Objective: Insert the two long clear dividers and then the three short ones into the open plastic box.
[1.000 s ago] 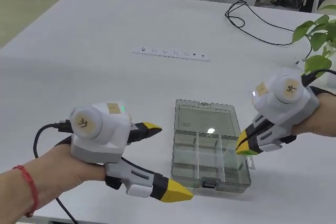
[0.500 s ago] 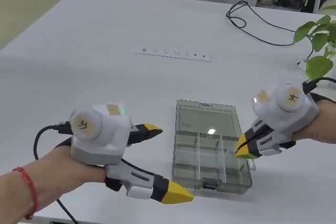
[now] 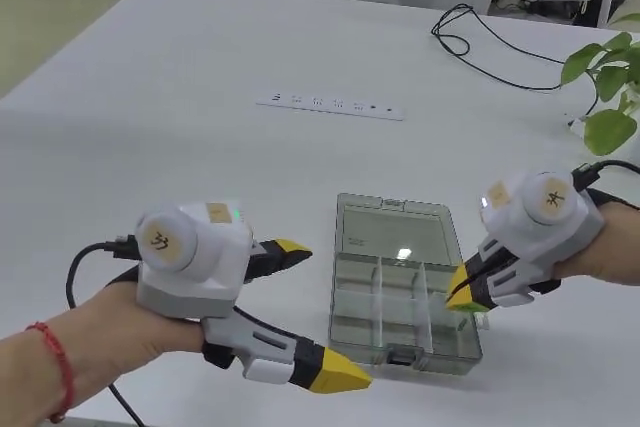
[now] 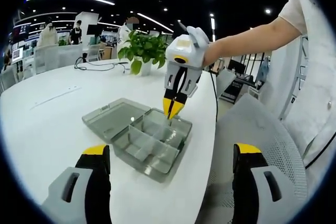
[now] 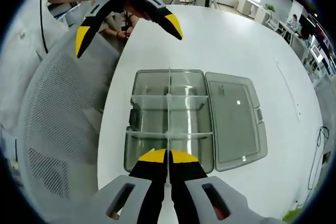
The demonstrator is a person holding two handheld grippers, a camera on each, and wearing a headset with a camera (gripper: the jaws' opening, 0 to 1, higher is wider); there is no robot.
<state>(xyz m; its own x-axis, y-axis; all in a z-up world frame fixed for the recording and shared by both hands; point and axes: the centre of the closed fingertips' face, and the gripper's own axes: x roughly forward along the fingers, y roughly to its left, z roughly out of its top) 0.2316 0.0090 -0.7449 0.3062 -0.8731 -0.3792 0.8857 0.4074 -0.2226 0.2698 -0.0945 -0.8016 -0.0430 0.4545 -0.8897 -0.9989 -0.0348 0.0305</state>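
Most dividers (image 3: 376,292) are seated in the plastic box (image 3: 345,342) below the right gripper (image 3: 458,297), seemingly pinched on a clear divider (image 3: 478,319); the left gripper (image 3: 322,312) is held spread.

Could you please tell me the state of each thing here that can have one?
Box: open, lid flat on the table.
Left gripper: open, empty.
Right gripper: shut on a divider over the box.
Other dividers: upright inside the box.
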